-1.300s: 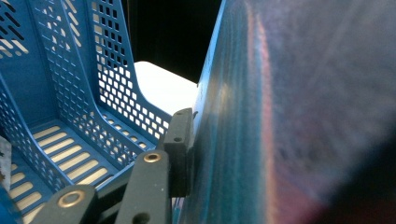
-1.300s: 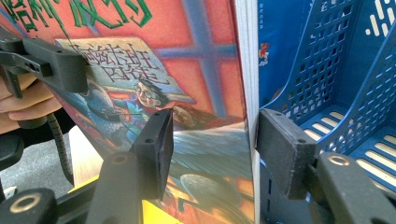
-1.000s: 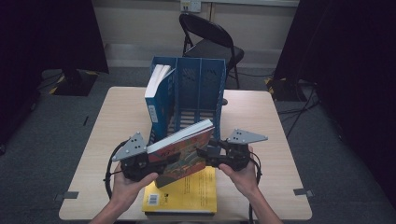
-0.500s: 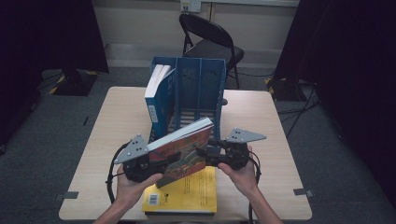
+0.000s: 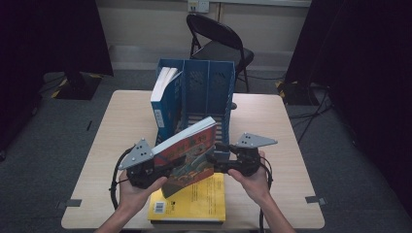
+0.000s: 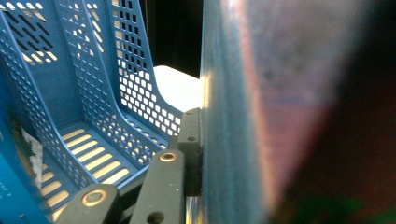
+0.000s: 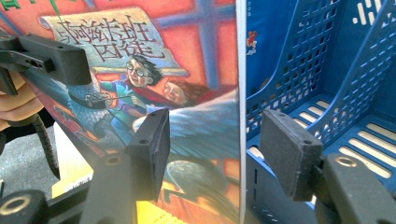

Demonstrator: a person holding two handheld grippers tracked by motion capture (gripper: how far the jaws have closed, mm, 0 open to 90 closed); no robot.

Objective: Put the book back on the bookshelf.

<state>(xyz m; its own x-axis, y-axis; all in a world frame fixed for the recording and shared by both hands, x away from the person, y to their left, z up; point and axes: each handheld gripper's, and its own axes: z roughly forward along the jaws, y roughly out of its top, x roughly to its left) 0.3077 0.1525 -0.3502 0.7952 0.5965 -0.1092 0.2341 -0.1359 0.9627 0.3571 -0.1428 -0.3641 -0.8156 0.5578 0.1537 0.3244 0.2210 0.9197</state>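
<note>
A book with a red and orange illustrated cover (image 5: 187,150) is held tilted in the air between both grippers, above the front of the table. My left gripper (image 5: 160,170) is on its left edge. One pad (image 6: 191,140) lies flat against the book (image 6: 233,116), and the other jaw is hidden behind it. Its jaws have just been closing with the book between them. My right gripper (image 5: 216,162) straddles the right edge. Its jaws have just been opening, and in the right gripper view (image 7: 222,140) both pads stand off the book (image 7: 196,60).
A yellow book (image 5: 199,201) lies flat on the table (image 5: 282,145) under the held one. Behind stands a blue perforated file rack (image 5: 209,87) with a blue book (image 5: 163,97) upright in its left slot. A folding chair (image 5: 218,43) is beyond the table.
</note>
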